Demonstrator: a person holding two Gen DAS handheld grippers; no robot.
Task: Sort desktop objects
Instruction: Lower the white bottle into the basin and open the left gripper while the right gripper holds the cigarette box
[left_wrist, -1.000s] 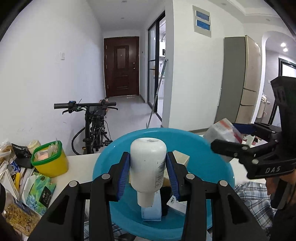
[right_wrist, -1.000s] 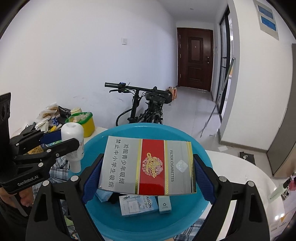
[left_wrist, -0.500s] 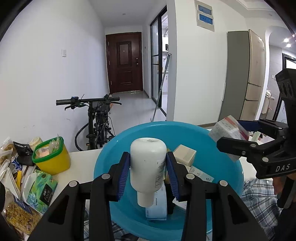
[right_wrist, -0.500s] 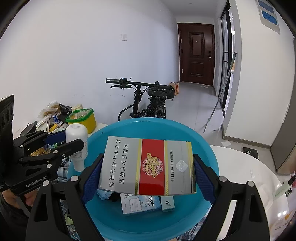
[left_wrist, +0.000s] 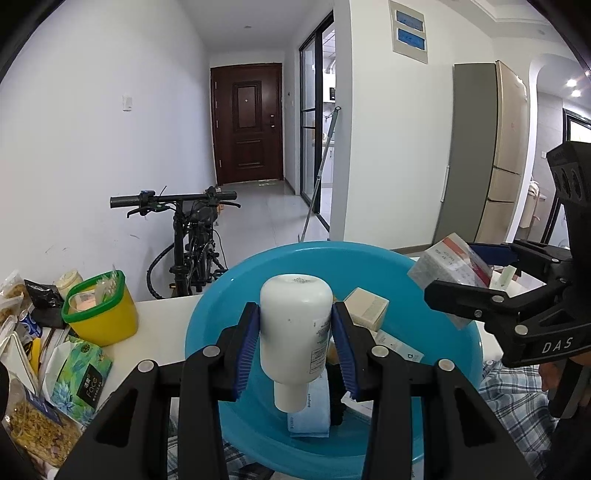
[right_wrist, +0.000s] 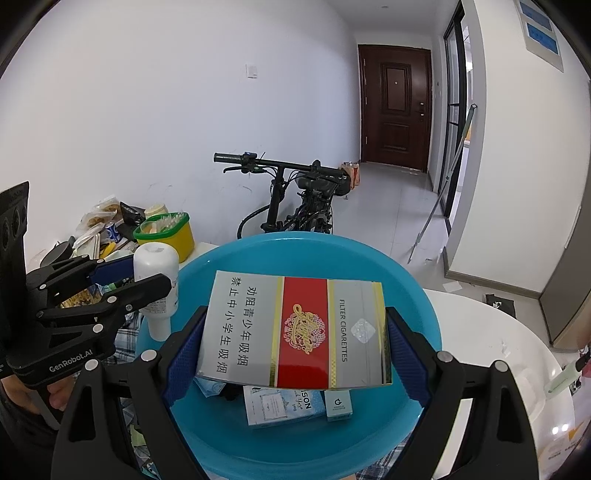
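left gripper (left_wrist: 295, 350) clamps a white bottle (left_wrist: 295, 332), right gripper (right_wrist: 295, 350) clamps a carton (right_wrist: 295, 328), both over the blue basin (right_wrist: 424, 306). several boxes lie inside already; these 2 remain unreleased, clutter (left_wrist: 55, 362) unsorted.

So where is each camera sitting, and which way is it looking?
Left wrist view: it sits on the left claw, looking forward and a bit down at the white bottle gripped cap-down over the blue basin; the right claw and part of a hand show at the right.
Right wrist view: it sits on the right claw, looking at the cigarette carton it grips over the basin; the left claw and fingers show at the left.
Shared: basin, bottle, carton, yellow tub, bicycle, brown door.
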